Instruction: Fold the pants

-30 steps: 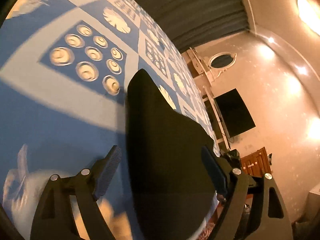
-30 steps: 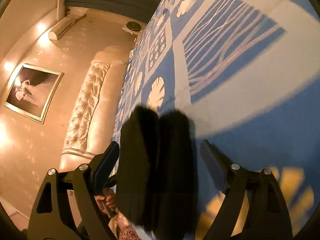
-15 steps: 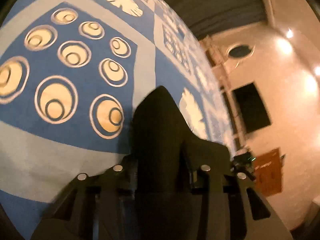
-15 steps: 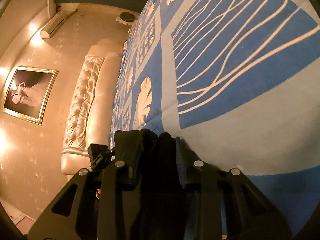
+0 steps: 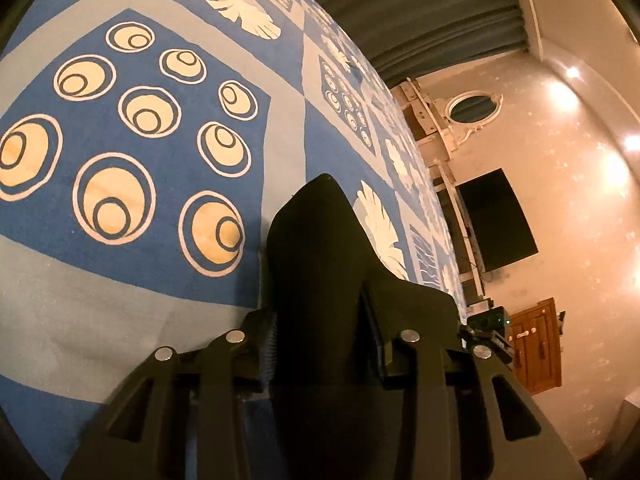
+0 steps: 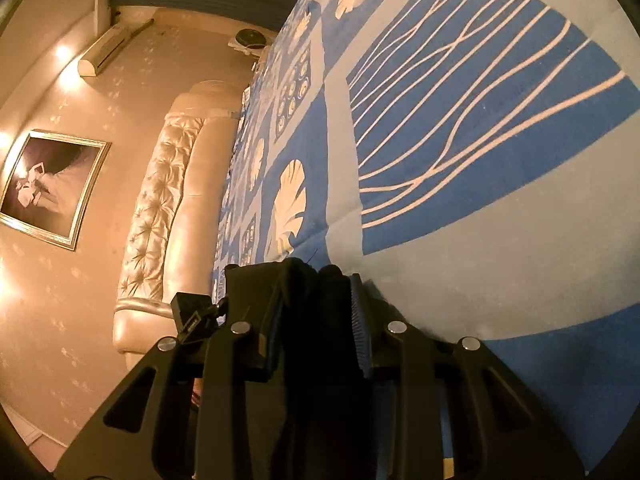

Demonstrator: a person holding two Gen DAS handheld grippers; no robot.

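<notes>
The pants [image 5: 320,264] are black cloth lying on a blue patterned bedspread [image 5: 120,280]. In the left wrist view, my left gripper [image 5: 324,344] is shut on a raised fold of the pants, and a point of black cloth sticks out beyond the fingers. In the right wrist view, my right gripper [image 6: 316,320] is shut on a thick bunch of the same black pants [image 6: 308,288], just above the bedspread [image 6: 480,240]. The rest of the pants is hidden behind the grippers.
The bedspread has cream rings, leaf shapes and wavy white lines. A padded cream headboard [image 6: 168,208] and a framed picture [image 6: 48,188] are at the left. A dark TV screen [image 5: 496,220], an oval mirror [image 5: 472,108] and a wooden cabinet [image 5: 540,344] are at the right.
One second ago both grippers were open around the black cloth. Both have closed on it and sit lower and closer to the bedspread.
</notes>
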